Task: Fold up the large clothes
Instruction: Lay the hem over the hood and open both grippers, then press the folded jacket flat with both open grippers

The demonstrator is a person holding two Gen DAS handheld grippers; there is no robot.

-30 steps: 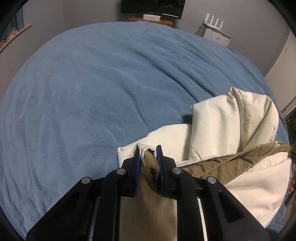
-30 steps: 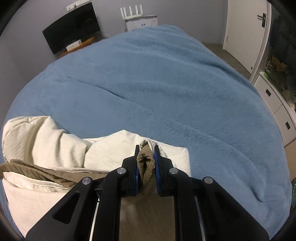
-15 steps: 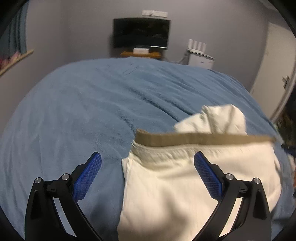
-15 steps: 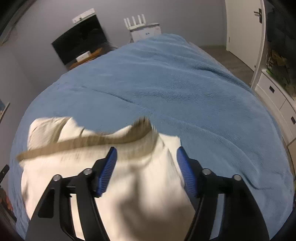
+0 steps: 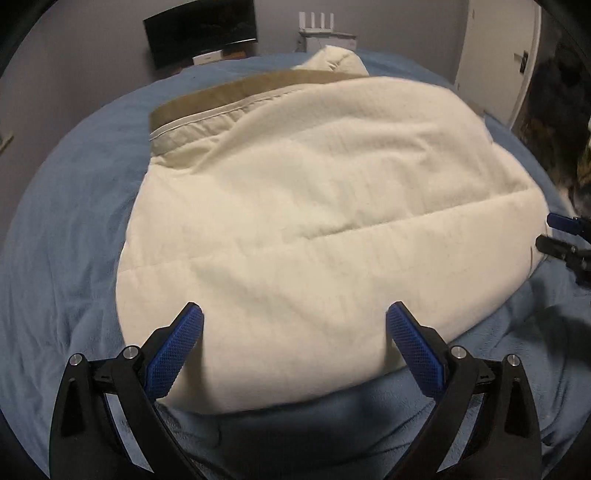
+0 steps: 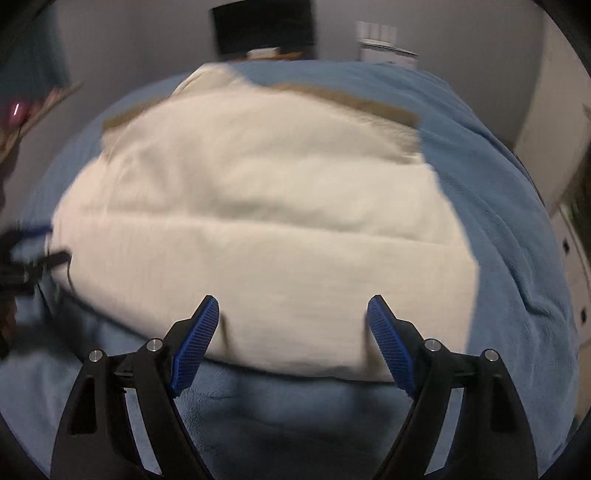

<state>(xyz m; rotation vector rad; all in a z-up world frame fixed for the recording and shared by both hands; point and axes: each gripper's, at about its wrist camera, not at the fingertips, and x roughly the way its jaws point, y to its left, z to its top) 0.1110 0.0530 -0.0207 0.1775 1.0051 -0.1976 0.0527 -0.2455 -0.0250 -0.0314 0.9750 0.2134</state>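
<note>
A bed [image 5: 74,206] covered in blue plush is seen beyond the fingers. Grey walls [image 5: 92,48] are noted behind it, with a dark screen [image 5: 201,31], a white router [image 5: 317,18] and a white door [image 5: 495,59].

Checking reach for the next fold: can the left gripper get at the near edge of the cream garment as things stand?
Probably yes. The left gripper is open, its fingers straddling the cream garment's near edge on the blue blanket, and nothing lies between them.

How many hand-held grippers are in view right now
2. The left hand-held gripper is open over the cream garment's near edge; the right hand-held gripper is open likewise, farther right.
</note>
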